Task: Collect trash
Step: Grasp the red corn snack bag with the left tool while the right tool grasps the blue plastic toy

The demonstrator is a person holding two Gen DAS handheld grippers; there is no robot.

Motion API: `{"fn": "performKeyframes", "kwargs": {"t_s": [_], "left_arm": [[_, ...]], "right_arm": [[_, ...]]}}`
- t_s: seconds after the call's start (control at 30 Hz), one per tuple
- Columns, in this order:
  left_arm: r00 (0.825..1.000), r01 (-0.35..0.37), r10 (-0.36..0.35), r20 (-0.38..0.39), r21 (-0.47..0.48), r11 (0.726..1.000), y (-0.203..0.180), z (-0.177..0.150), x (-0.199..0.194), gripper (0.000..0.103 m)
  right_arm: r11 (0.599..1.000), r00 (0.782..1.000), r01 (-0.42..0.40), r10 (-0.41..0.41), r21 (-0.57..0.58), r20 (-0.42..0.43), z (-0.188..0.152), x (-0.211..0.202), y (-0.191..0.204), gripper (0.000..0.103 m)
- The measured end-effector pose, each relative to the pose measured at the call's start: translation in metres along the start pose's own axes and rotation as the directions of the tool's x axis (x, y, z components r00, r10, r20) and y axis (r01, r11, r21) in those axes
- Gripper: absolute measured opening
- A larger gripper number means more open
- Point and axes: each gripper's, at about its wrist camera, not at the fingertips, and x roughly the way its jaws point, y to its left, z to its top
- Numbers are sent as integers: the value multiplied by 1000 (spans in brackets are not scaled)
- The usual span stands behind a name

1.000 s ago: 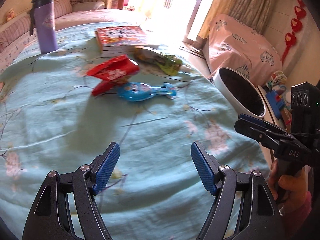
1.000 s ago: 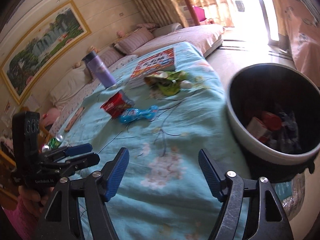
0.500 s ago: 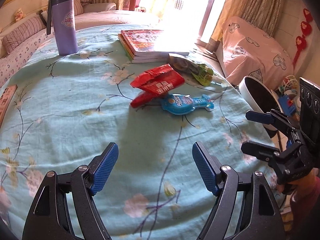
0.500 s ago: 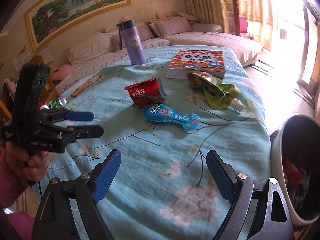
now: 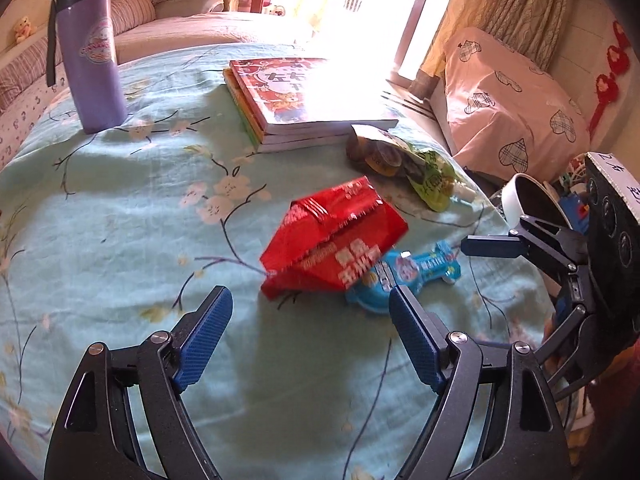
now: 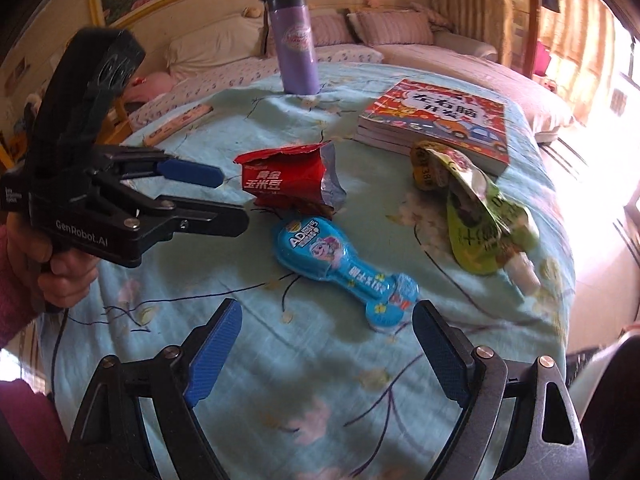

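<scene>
You get strong window glare washing out the books, soft motion blur, and dark, bent fisheye edges.

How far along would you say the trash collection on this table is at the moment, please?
Done: nothing visibly; the bin beside the table shows only its rim here. In hand: nothing, as the left gripper and right gripper both hover with jaws open. Left: the red snack bag, the blue candy package and the green pouch lie on the tablecloth.
</scene>
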Motion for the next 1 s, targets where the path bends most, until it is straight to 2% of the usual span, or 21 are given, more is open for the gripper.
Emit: {"fn": "performKeyframes", "kwargs": {"t_s": [0.13, 0.2, 0.27, 0.3, 0.37, 0.4, 0.47, 0.53, 0.57, 0.77, 1.0], "left_arm": [[1000, -7, 7, 8, -1, 1000, 1, 10, 10, 83], [1000, -11, 11, 14, 2, 1000, 0, 12, 12, 79], [1000, -2, 2, 9, 1, 1000, 0, 14, 16, 57], [1000, 7, -7, 4, -2, 1000, 0, 15, 18, 49], [1000, 18, -18, -4, -4, 1000, 0, 16, 22, 20], [1000, 21, -21, -7, -4, 1000, 0, 15, 23, 15], [1000, 19, -19, 5, 0, 1000, -1, 13, 20, 12], [1000, 25, -25, 18, 1, 1000, -2, 10, 13, 6], [999, 32, -31, 25, 0, 1000, -3, 8, 9, 5], [998, 45, -46, 51, 20, 999, -16, -14, -17, 5], [993, 104, -103, 50, -10, 995, -35, -43, -39, 5]], "right_arm": [[1000, 999, -10, 8, -30, -49, 10, 19, -8, 87], [999, 997, -8, 6, -33, -71, 12, 26, -9, 85], [998, 996, 41, -45, -56, -75, 12, 29, -7, 71], [997, 996, 47, -51, -54, -74, 13, 29, -7, 66], [998, 996, 57, -59, -27, -69, 11, 23, -8, 26], [997, 995, 71, -72, -18, -72, 9, 21, -9, 22], [996, 993, 90, -90, 3, -71, 1, 13, -8, 13], [996, 994, 89, -87, 29, -63, -8, 5, -7, 9], [995, 995, 81, -78, 51, -54, -15, -1, -6, 1], [985, 999, 49, -46, 165, -26, -47, -32, 0, 2], [937, 998, 22, -39, 349, 41, -81, -66, -3, 2]]}}
